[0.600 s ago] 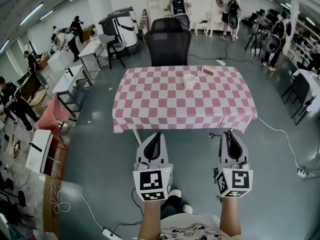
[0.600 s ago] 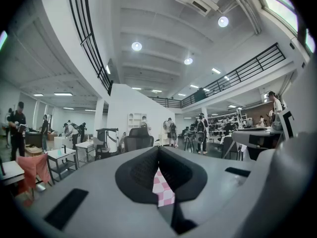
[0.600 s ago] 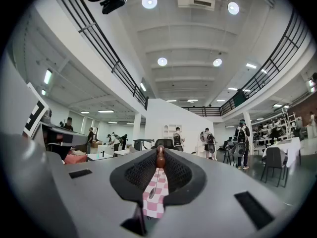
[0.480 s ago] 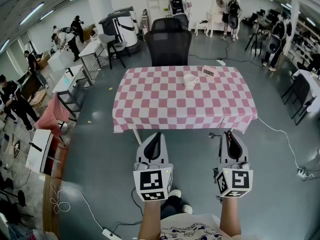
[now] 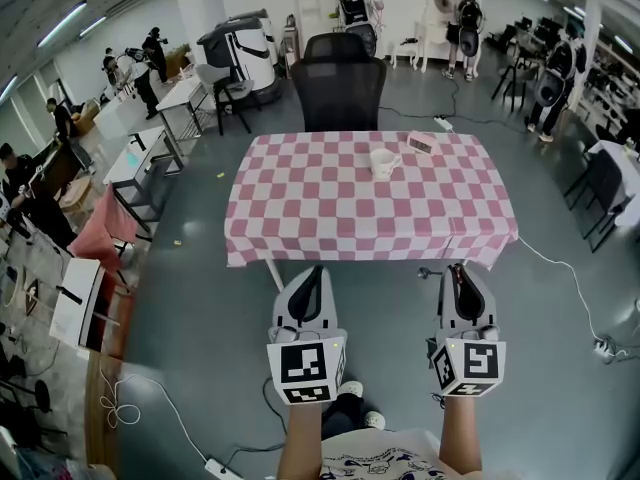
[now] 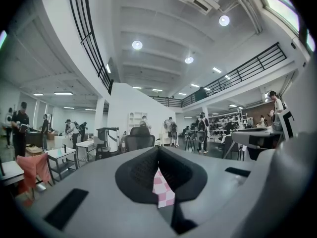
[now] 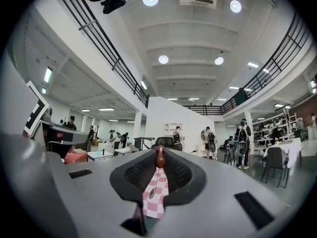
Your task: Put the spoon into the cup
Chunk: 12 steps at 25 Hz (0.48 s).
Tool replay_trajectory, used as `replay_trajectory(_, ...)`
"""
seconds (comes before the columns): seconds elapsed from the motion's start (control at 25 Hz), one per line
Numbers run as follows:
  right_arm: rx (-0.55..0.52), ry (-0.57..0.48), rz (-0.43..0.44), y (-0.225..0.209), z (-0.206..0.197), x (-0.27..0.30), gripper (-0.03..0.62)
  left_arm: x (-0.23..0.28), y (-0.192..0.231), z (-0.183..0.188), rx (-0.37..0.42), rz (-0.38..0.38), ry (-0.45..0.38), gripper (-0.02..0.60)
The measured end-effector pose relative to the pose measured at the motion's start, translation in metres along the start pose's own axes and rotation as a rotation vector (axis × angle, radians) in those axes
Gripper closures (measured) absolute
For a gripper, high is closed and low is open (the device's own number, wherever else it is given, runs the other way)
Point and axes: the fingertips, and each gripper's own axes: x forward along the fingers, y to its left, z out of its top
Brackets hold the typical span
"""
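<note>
Spoon (image 7: 160, 159) is pinched in the right hand-held gripper (image 5: 459, 272). In the right gripper view the jaws are closed on it, its brown handle end stands up at the jaw tips, and its thin shaft and small bowl hang down in the slit between them. The left hand-held gripper (image 5: 313, 274) carries nothing, with its jaws drawn together to a thin slit through which only checked cloth shows. Almost nothing has changed over the last half second. Both hand-held grippers sit at the same spot low in the head view, side by side and pointing level toward the cup (image 5: 382, 162). The cup and the checked worktop (image 5: 300, 213) under it have drifted only a touch in the frame, which looks like a small nod of the head and not a step forward. The cup stands upright with its mouth open on the far half of the worktop. A small box (image 5: 421, 143) lies just beside it, and a black chair (image 5: 338, 88) stands beyond it. The spoon is well short of the cup, on the near side of the worktop's edge and over the floor. To my eye the grasp is secure but the carry toward the cup has not begun. The whole reach across the cloth remains, followed by tipping the spoon down into the cup's mouth.
</note>
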Motion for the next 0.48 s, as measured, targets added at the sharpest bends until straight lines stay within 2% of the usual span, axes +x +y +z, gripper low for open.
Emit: replay_trajectory(0.48, 0.028, -0.025, -0.043, 0.001, -0.001, 0.065, 0.539, 0.065, 0.033, 0.004, 0.016, -0.033, -0.017, 0.568)
